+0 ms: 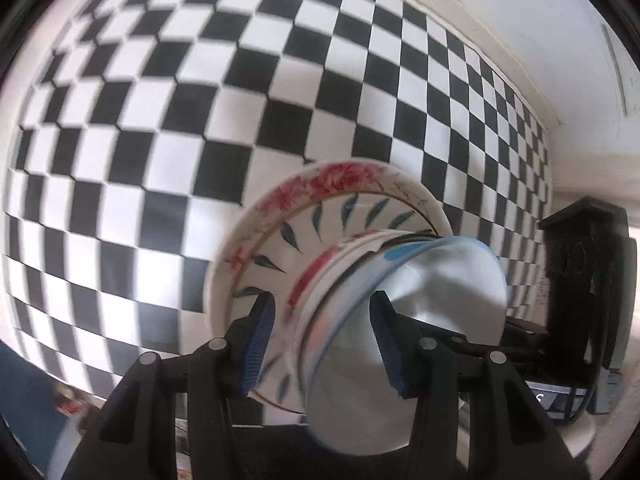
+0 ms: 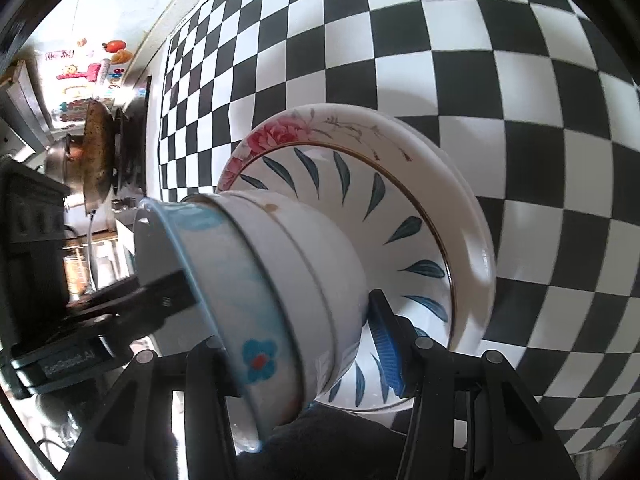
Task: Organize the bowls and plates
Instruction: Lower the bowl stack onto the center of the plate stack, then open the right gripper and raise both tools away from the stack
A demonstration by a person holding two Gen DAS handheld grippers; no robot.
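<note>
Left wrist view: the left gripper (image 1: pixel 322 344) has its jaws clamped across the stacked bowls (image 1: pixel 360 280), which sit nested on the leaf-patterned plate (image 1: pixel 288 240) and rose-rimmed plate (image 1: pixel 320 178) at 6 o'clock, over the checkered desk (image 1: pixel 160 120).

Right wrist view: the right gripper (image 2: pixel 304 344) grips the same stack's opposite side, its jaws closed on the bowls (image 2: pixel 280 280). Stacking looks finished; next, the pile wants a level, synchronized carry or set-down.

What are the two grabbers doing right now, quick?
Left gripper: closed on the stack of bowls, one finger inside the top bowl.
Right gripper: closed on the same stack of bowls from the other side.
</note>
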